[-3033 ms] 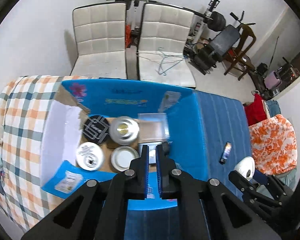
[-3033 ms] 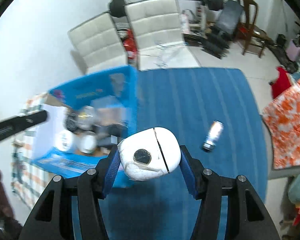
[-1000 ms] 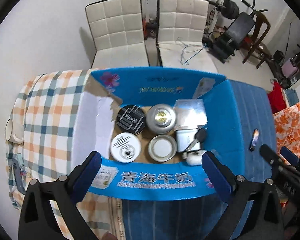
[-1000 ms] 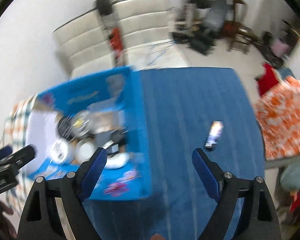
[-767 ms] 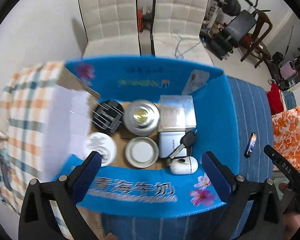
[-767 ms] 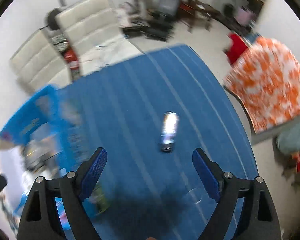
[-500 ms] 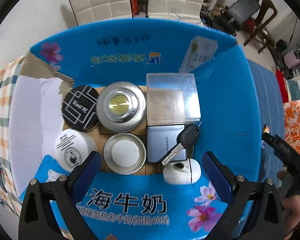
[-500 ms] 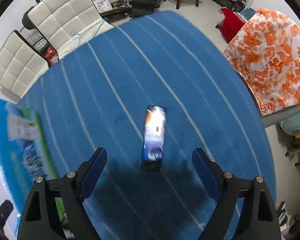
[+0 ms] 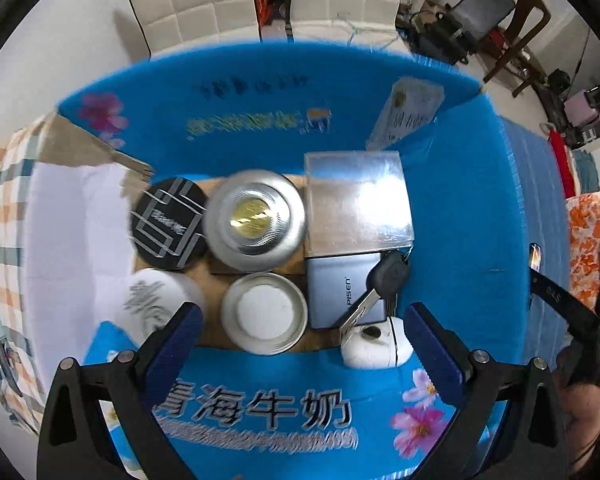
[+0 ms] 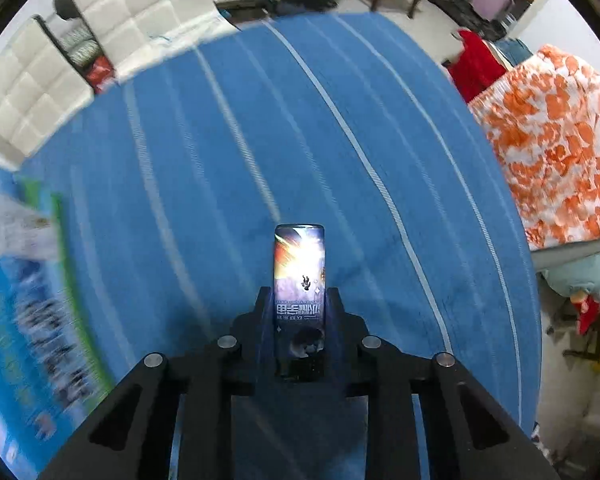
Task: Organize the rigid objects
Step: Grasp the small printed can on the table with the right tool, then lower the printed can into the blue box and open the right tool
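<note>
— Right gripper (image 10: pixel 300 308): condition?
— Fingers drawn in tight on a slim printed case (image 10: pixel 300 276), gripping its near half. The far half projects forward past the fingertips, above the blue striped cloth (image 10: pixel 380 152). Whether the case rests on the cloth cannot be told.

— Left gripper (image 9: pixel 302 330)?
— Spread wide, nothing between the fingers. It hangs over the near wall of the blue carton (image 9: pixel 260 404).

— Contents of the carton?
— Back row: black round tin (image 9: pixel 168 224), silver round tin (image 9: pixel 256 220), clear square box (image 9: pixel 356 204). Front row: white round tin (image 9: pixel 152 304), open tin (image 9: pixel 264 312), grey power bank (image 9: pixel 336 292) with a car key (image 9: pixel 380 284) lying across it, and a white earbud case (image 9: pixel 374 344) against the near wall.

— Surroundings?
— A checked cloth (image 9: pixel 8 184) lies left of the carton; the carton's side (image 10: pixel 24 280) shows blurred left of the held case.
</note>
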{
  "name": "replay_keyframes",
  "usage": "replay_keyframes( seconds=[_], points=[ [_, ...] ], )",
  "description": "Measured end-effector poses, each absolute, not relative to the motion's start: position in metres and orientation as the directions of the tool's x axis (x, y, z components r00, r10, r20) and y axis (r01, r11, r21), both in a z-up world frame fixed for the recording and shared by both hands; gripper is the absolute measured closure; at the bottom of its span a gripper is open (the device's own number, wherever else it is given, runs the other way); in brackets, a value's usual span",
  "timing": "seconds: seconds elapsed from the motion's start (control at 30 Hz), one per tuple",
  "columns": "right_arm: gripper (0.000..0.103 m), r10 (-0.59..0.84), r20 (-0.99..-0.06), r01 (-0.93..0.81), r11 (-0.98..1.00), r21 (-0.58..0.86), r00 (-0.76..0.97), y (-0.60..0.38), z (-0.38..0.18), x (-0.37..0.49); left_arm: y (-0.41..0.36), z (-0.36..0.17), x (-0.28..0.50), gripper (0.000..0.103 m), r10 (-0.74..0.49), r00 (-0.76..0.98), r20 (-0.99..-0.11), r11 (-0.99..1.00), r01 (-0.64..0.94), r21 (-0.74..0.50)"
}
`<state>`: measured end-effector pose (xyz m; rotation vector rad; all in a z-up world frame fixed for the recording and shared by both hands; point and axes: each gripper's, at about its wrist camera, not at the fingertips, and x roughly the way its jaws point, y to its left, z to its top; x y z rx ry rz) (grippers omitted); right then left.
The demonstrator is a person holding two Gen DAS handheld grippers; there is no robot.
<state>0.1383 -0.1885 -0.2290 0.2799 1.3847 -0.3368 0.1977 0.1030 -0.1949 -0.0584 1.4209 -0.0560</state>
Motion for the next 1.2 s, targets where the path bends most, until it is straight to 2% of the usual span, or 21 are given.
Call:
replay_keyframes(
  seconds=[0.23, 0.37, 0.57, 0.7, 1.0, 1.2],
  points=[
    [0.076, 0.100, -0.925, 0.217, 0.957, 0.190, 0.366, -0.118, -0.111, 0.094, 0.140, -0.145, 0.161, 0.000, -0.116, 0.229, -0.966, 0.993, 0.000, -0.119],
    [0.076, 0.273, -0.887, 0.084, 0.942, 0.325, 0.372, -0.065, -0.085, 0.080, 0.160, -0.130, 0.152, 0.000, -0.070, 0.268, -0.961, 0.997, -0.019, -0.078],
    [0.076, 0.466, -0.848, 0.006, 0.876, 0.483, 0.252, 0.013, -0.125, 0.081, 0.203, -0.152, 0.147, 0.000, 0.033, 0.271, -0.962, 0.996, -0.084, 0.010],
    [0.076, 0.506, -0.840, -0.006, 0.857, 0.515, 0.197, 0.050, -0.161, 0.091, 0.231, -0.176, 0.146, 0.000, 0.051, 0.228, -0.972, 0.992, -0.126, 0.023],
    [0.076, 0.462, -0.881, -0.024, 0.886, 0.462, 0.106, 0.091, -0.221, 0.115, 0.256, -0.208, 0.158, 0.000, 0.066, 0.189, -0.980, 0.990, -0.135, 0.041],
    [0.076, 0.402, -0.911, -0.016, 0.916, 0.402, 0.097, 0.102, -0.237, 0.121, 0.257, -0.208, 0.161, 0.000, 0.064, 0.198, -0.978, 0.992, -0.121, 0.041]
  ],
)
